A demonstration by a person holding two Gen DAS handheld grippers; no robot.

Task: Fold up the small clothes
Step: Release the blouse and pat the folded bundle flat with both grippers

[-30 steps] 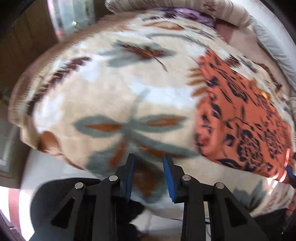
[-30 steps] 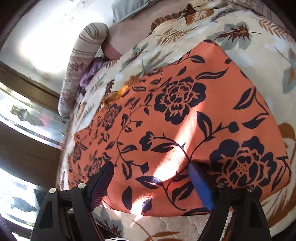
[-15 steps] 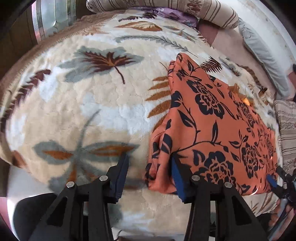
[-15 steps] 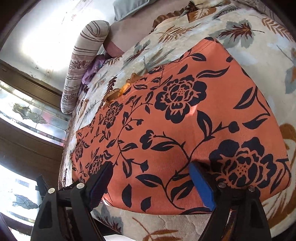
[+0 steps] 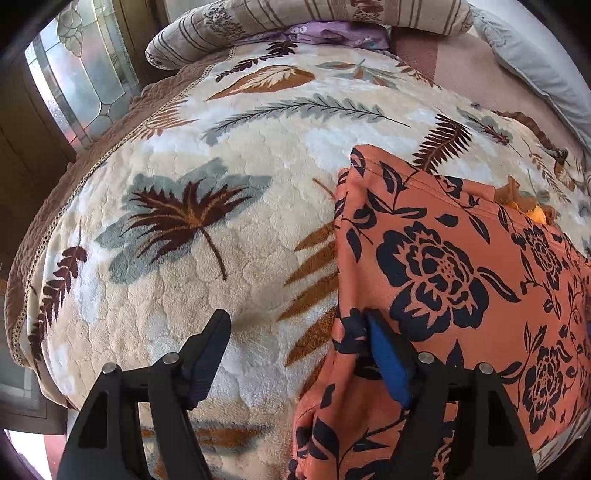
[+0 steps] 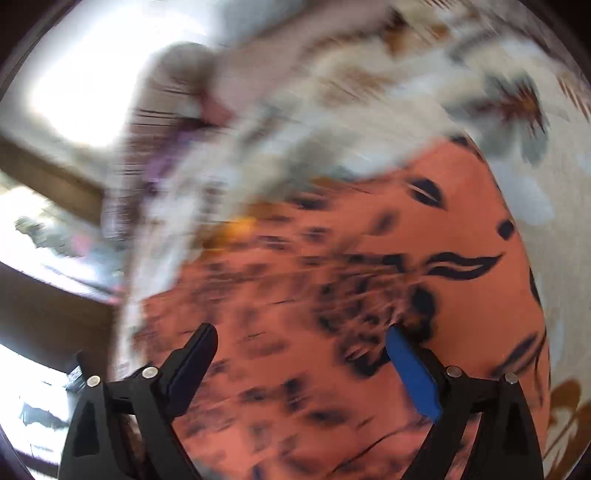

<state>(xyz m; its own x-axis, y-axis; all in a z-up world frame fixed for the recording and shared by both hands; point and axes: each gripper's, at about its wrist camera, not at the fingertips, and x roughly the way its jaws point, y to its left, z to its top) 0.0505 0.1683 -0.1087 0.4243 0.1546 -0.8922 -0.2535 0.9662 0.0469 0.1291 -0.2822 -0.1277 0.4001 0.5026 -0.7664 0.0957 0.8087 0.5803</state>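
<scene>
The orange cloth (image 5: 461,280) with dark flower print lay spread flat on the blanket (image 5: 229,236), a cream fleece with leaf pattern covering the bed. Taking the cloth as landmark: the left gripper (image 5: 295,332) sat at its near left edge, jaws opening. The blue-padded finger touched or lay just over the cloth's rumpled edge, the other finger stood well off over bare blanket, so nothing was pinched. A loose fold of the cloth bunched just below that blue pad.

The right gripper (image 6: 301,339) hung over the cloth (image 6: 369,295), jaws opening and spread wide, the fabric lying beneath the gap and not clamped. The right wrist view was heavily motion-blurred, so contact of the fingertips with the cloth could not be told.

A small yellow-orange thing (image 5: 537,214) peeked out at the cloth's far edge. Beyond the cloth, at the far end of the blanket, lay a striped pillow (image 5: 314,22) with a purple fabric (image 5: 325,31) just under it. Far left of the cloth stood a patterned glass door (image 5: 74,85).
</scene>
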